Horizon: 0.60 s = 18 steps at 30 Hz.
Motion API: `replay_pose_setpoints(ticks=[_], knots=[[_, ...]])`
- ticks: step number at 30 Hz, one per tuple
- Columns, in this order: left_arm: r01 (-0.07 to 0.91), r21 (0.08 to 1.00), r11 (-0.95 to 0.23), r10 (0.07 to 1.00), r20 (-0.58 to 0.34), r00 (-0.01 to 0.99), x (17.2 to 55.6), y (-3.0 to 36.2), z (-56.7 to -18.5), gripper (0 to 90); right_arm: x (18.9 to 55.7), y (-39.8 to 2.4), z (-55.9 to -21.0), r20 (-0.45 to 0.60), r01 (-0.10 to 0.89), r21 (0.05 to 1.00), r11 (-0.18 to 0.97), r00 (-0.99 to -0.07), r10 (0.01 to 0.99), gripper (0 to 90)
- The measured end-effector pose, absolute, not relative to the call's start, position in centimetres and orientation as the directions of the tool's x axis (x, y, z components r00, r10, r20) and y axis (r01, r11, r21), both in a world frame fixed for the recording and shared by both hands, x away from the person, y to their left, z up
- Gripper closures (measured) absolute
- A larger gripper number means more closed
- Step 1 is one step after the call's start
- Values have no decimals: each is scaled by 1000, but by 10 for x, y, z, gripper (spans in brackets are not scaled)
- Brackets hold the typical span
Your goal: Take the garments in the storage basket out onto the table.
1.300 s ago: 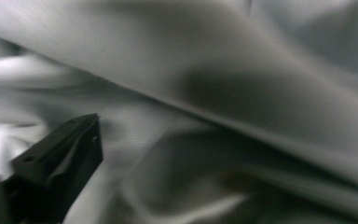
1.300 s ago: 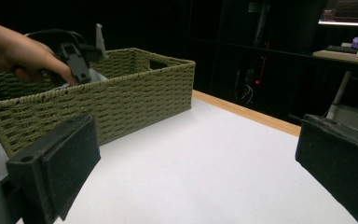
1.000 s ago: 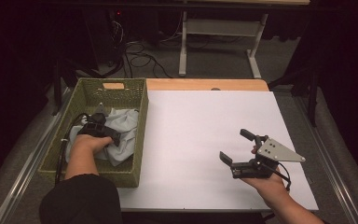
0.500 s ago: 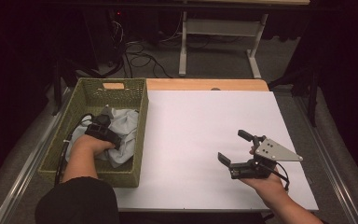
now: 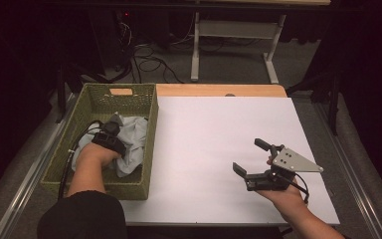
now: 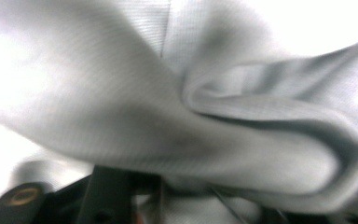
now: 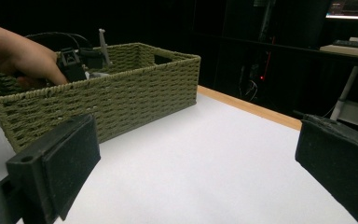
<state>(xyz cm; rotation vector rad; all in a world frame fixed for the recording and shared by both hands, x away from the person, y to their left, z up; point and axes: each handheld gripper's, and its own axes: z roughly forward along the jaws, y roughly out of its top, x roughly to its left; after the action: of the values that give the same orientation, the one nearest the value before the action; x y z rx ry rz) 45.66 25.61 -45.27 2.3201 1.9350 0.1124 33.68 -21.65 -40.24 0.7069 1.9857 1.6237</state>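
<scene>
The left gripper (image 5: 110,138) has pushed further into the green woven basket (image 5: 149,149) than a second ago, down among the pale grey cloth (image 5: 133,142) heaped there. Cloth crowds its camera, so I cannot tell how its jaws stand. The right gripper (image 5: 252,162) has barely shifted over the white table (image 5: 204,134), jaws spread wide, empty.
</scene>
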Motion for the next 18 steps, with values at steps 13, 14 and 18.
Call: replay_pose_setpoints(ticks=[13,14,18], knots=[[956,176,-233,972,6,236,454,254,-452,697,336,-215,-402,-41,88,982,164,-759,650,9],[954,180,-242,970,10,244,453,253,-452,699,336,-215,-402,-40,88,983,164,-760,649,9],[950,192,-245,969,16,246,451,253,-452,702,335,-216,-401,-39,85,984,159,-762,646,9]])
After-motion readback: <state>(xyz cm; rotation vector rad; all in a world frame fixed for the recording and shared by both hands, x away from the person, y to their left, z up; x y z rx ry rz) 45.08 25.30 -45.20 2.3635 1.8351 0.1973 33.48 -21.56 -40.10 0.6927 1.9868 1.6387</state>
